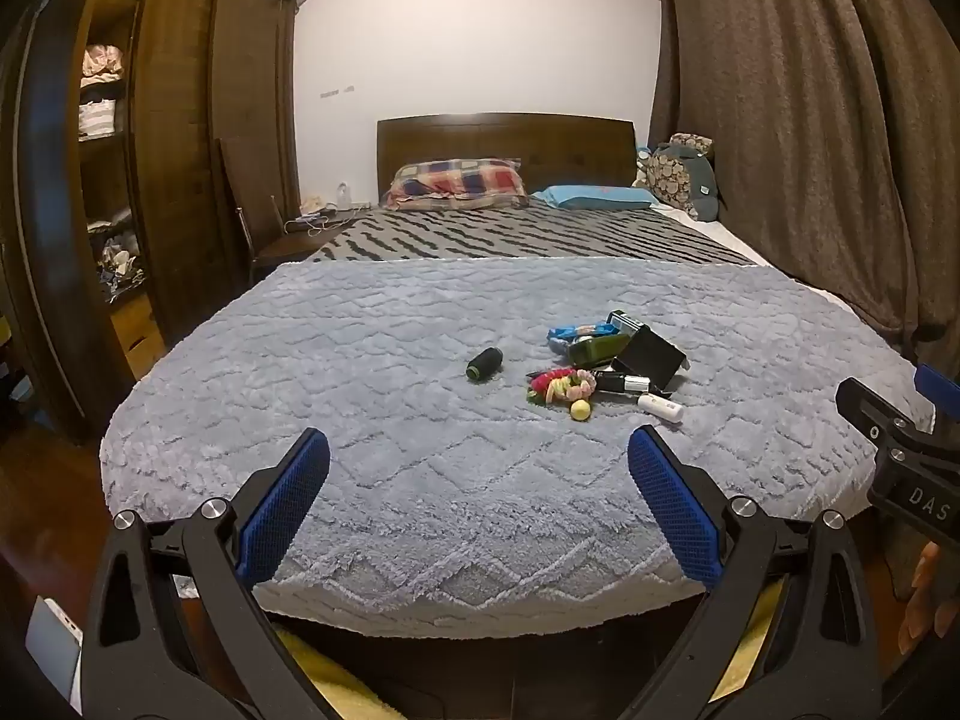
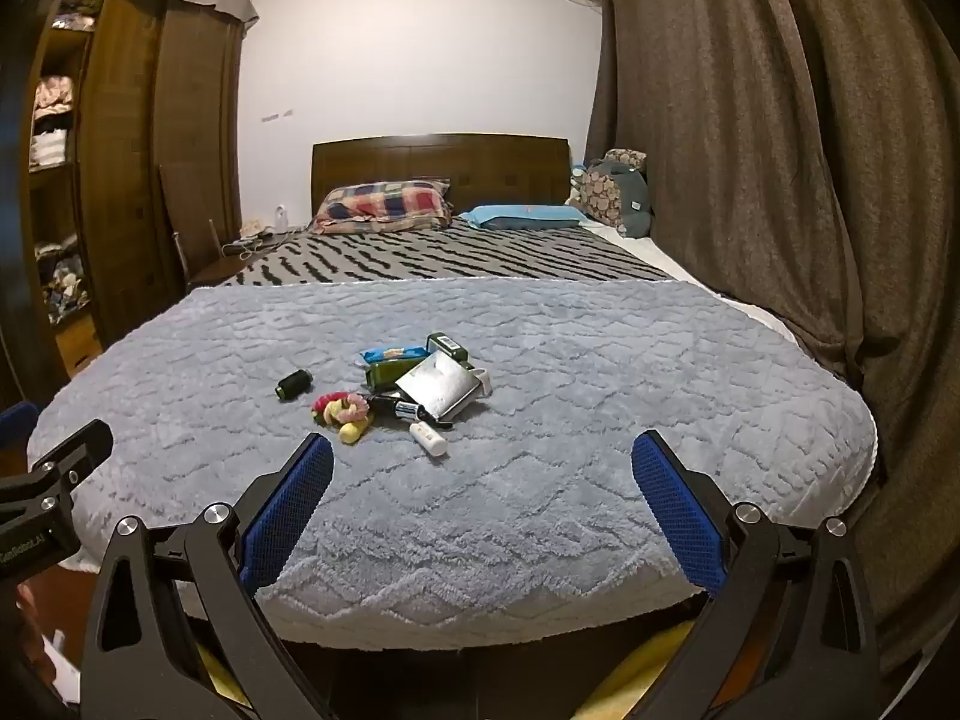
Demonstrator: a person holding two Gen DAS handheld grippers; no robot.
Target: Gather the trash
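Both tools stand wide with nothing between their blue pads: the left gripper and the right gripper hang over the foot of the grey blanket. The trash pile (wrappers, small bottles, a dark box) lies at twelve o'clock from the right gripper, one o'clock from the left. A dark thread spool sits apart at the pile's nine o'clock.

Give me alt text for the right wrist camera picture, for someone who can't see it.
An open right gripper with blue pads hovers, holding nothing, over the foot of a bed with a grey blanket. A small pile of clutter lies mid-blanket, a dark spool apart to its left. Pillows and a wooden headboard sit beyond.
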